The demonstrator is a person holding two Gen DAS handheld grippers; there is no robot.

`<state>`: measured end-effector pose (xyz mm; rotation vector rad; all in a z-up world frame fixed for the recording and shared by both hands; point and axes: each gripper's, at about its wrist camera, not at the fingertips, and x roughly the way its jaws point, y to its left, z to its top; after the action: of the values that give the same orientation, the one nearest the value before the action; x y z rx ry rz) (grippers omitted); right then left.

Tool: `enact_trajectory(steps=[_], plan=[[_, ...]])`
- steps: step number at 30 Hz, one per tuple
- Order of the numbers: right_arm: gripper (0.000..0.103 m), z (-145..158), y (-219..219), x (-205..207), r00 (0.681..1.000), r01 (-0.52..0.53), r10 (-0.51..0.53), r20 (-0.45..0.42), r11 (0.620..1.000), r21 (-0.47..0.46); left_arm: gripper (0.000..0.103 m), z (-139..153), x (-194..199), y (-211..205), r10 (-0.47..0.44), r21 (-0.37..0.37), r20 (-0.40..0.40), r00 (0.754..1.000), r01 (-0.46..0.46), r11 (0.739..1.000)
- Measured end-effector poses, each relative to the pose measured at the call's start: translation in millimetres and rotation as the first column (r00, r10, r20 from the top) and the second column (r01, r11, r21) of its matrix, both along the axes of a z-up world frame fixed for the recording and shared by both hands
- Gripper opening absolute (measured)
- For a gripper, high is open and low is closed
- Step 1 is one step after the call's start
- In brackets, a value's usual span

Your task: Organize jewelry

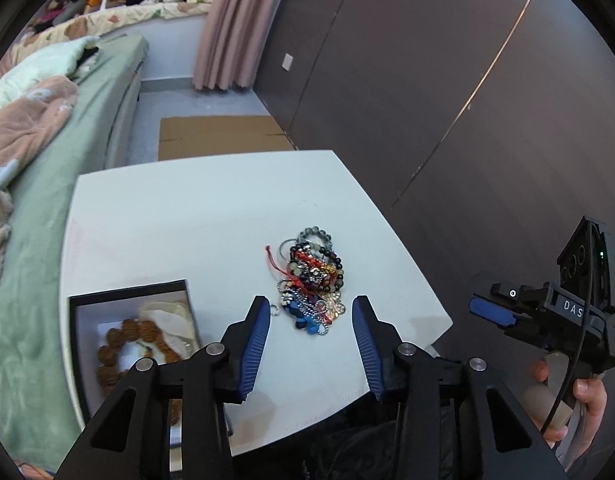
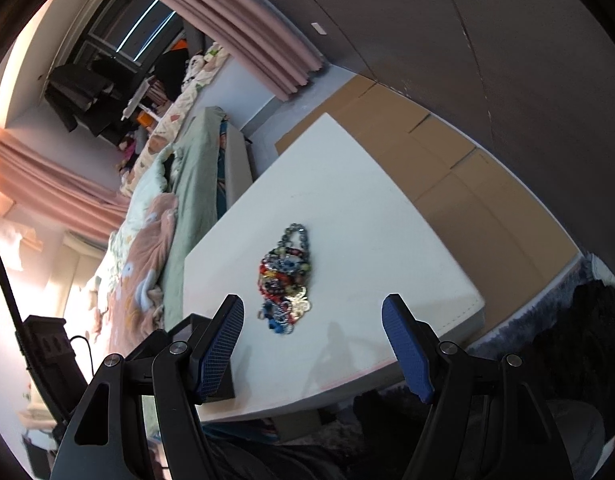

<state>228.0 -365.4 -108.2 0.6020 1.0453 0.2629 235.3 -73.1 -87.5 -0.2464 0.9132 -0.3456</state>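
Blue-padded fingers (image 1: 254,346) of the left gripper (image 1: 311,312) are standing parted with nothing between them, pointing down at the tangled jewelry pile (image 1: 311,280). That pile is lying on the white table (image 1: 187,216), just beyond the fingertips, its long axis running away from them. Left of the pile, the open black box (image 1: 77,340) is holding 1 brown bead bracelet (image 1: 119,344). Right of the pile, the right gripper (image 2: 313,312) is hovering released and empty, seemingly farther off, so the left looks better placed.
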Motion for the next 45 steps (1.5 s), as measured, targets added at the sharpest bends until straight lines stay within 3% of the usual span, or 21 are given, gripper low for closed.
enact_trajectory(steps=[5,8,24,36,45], plan=[[0.072,-11.0,-5.4,3.1,1.000,0.008,-0.008,-0.019,1.000,0.001,0.024,-13.6,20.3,-9.3,-0.012,-0.009,-0.034,0.999,0.012,1.000],[0.072,-16.8,-10.4,6.2,0.999,0.016,-0.016,-0.032,1.000,0.004,0.019,-20.2,35.5,-11.5,-0.009,-0.029,-0.059,0.998,0.007,1.000],[0.072,-31.8,-31.4,7.7,0.996,0.055,-0.055,-0.067,0.998,-0.002,0.018,-61.2,97.4,-20.7,0.034,-0.138,-0.221,0.975,-0.066,0.988],[0.072,-36.2,-32.3,8.4,0.995,0.054,-0.054,-0.085,0.999,-0.005,0.018,-76.5,93.9,-7.1,0.086,-0.141,-0.257,0.963,-0.125,0.982],[0.072,-38.7,-31.9,10.7,0.995,0.048,-0.047,-0.087,0.999,0.001,0.018,-79.8,96.8,-19.4,0.061,-0.112,-0.259,0.964,-0.092,0.989]])
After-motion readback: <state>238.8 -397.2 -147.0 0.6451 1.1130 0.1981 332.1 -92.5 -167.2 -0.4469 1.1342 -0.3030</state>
